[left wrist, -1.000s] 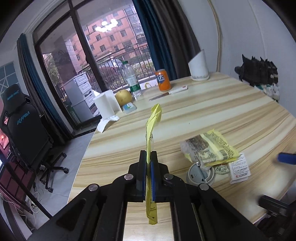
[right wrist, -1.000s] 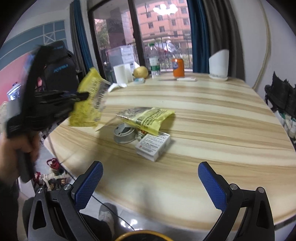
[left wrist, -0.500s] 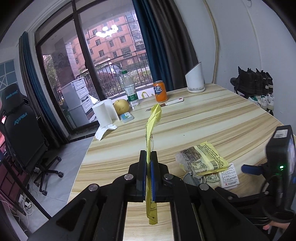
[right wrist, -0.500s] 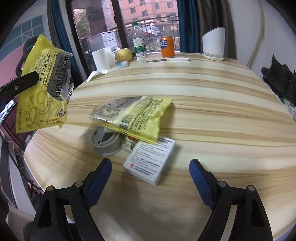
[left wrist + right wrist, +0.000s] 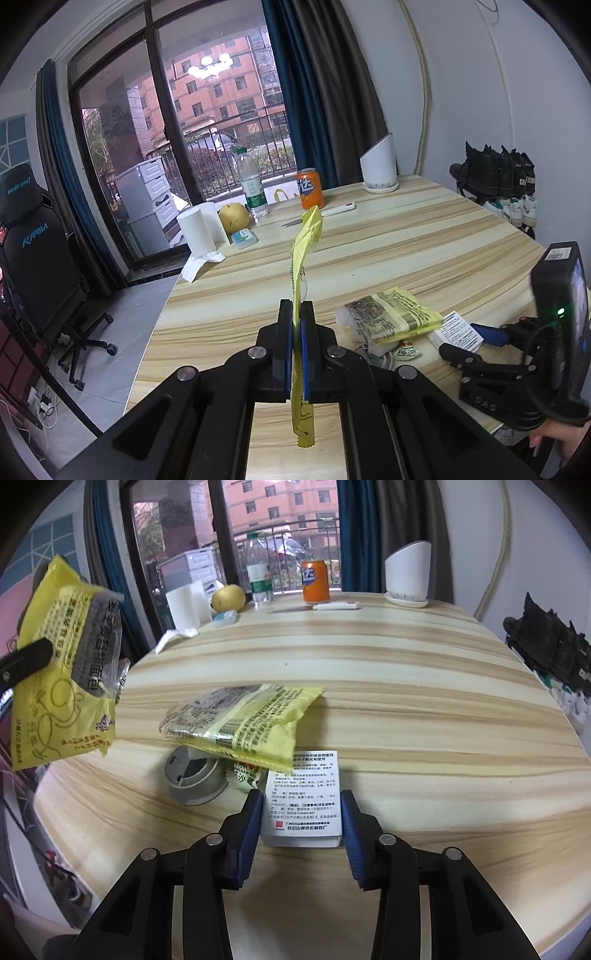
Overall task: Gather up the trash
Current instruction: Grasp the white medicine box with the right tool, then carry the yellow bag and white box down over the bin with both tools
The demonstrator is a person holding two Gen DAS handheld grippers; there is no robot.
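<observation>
My left gripper [image 5: 295, 314] is shut on a flat yellow snack wrapper [image 5: 306, 240], held upright and edge-on above the wooden table [image 5: 388, 243]. The right wrist view shows that wrapper [image 5: 62, 657] hanging at the far left. My right gripper [image 5: 300, 797] is low over the table's near edge with its jaws closing. Between them lies a white medicine box [image 5: 303, 786], and the blue pads [image 5: 255, 812] meet its two long sides. Just beyond the box, another yellow packet [image 5: 251, 723] rests on a grey round lid [image 5: 192, 775] and a small sachet [image 5: 245, 777].
At the table's far end stand an orange can [image 5: 315, 581], a water bottle [image 5: 259, 572], a pear [image 5: 228, 597], a paper roll [image 5: 183, 605], a white holder [image 5: 406, 572] and a knife [image 5: 314, 607]. A black chair [image 5: 33, 251] stands left; shoes [image 5: 498, 177] lie right.
My right gripper has moved forward and down to the white box, and its jaws have narrowed from wide apart to the box's sides. The left gripper still holds the wrapper in place.
</observation>
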